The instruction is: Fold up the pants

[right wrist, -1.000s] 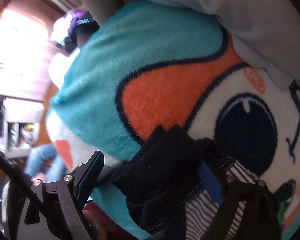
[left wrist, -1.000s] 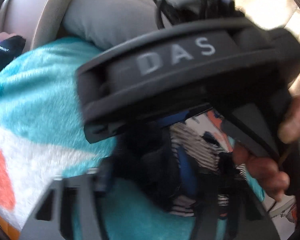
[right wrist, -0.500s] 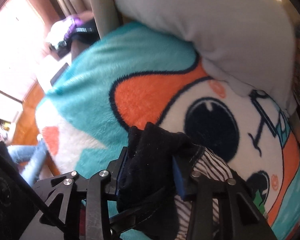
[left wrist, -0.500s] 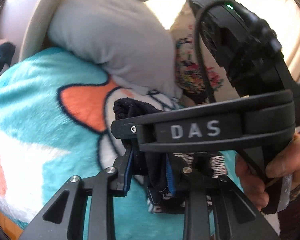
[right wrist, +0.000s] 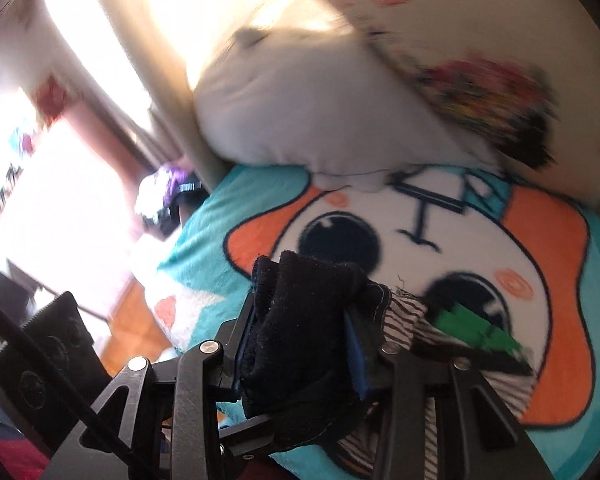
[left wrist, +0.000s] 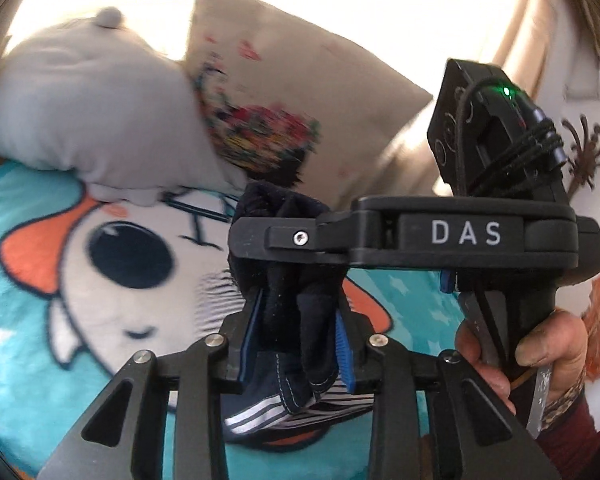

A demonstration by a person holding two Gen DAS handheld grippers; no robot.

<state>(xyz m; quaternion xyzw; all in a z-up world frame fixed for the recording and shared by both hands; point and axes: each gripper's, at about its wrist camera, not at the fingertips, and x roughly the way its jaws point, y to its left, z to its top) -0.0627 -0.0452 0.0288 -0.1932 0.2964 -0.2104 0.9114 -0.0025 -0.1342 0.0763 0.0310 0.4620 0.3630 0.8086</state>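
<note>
The pants [left wrist: 296, 312] are dark navy with a striped black-and-white part, bunched up above a teal cartoon blanket [left wrist: 40, 340]. My left gripper [left wrist: 296, 344] is shut on a fold of the dark fabric, blue pads on either side. My right gripper [right wrist: 300, 348] is shut on another thick fold of the same pants [right wrist: 300, 320]; the striped part [right wrist: 404, 316] hangs to its right. In the left wrist view the right gripper's body marked DAS [left wrist: 464, 236] crosses just above and right of my left gripper, held by a hand [left wrist: 540, 356].
A grey pillow [left wrist: 96, 120] and a beige floral pillow [left wrist: 300, 100] lie at the head of the bed. The blanket [right wrist: 540, 240] covers the bed. The bed's left edge, floor and a bright window [right wrist: 60, 200] show in the right wrist view.
Both grippers have risen and tilted up with the pants held; the pillows have come into view. The right gripper has moved from in front of the left camera toward the right.
</note>
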